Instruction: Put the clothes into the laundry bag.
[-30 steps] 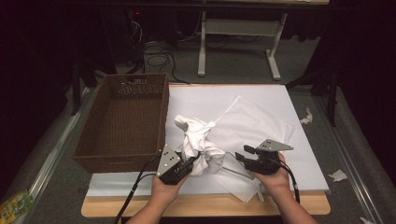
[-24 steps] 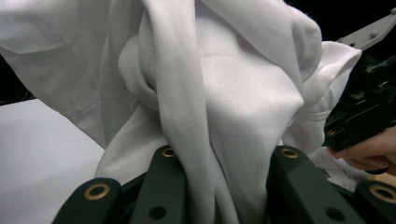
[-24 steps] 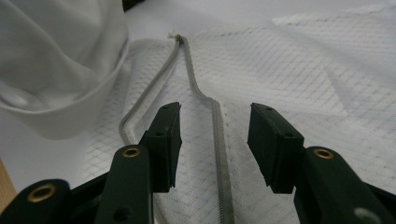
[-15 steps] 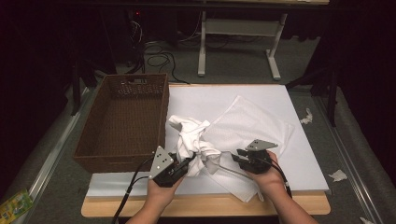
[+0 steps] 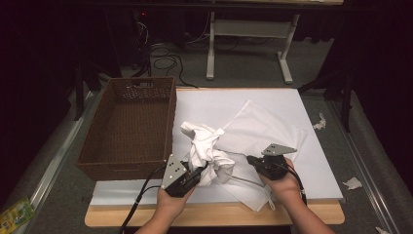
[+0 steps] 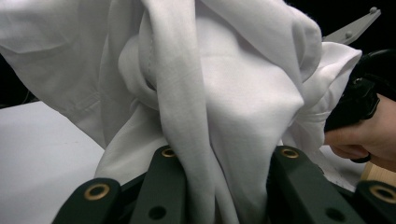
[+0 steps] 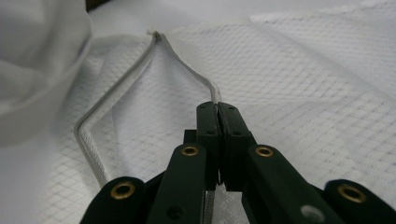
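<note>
A crumpled white cloth (image 5: 204,144) hangs bunched from my left gripper (image 5: 202,170), which is shut on it; in the left gripper view the cloth (image 6: 224,93) bulges up between the two jaws of that gripper (image 6: 226,161). A white mesh bag (image 5: 263,129) lies flat on the white board. My right gripper (image 5: 249,159) has just been closing, and its jaws (image 7: 218,109) now meet on the bag's zipper edge (image 7: 116,88). That edge bends open beside the cloth (image 7: 37,70). The right gripper (image 6: 359,98) sits just beyond the cloth bundle.
A brown wicker basket (image 5: 171,117) stands open at the left, against the white board (image 5: 219,102). The board lies on a wooden tabletop (image 5: 219,217). Paper scraps (image 5: 353,183) lie on the grey floor at the right. A desk frame and cables stand behind.
The right hand has edged slightly left, toward the cloth bundle. The left hand and the cloth have stayed where they were.
</note>
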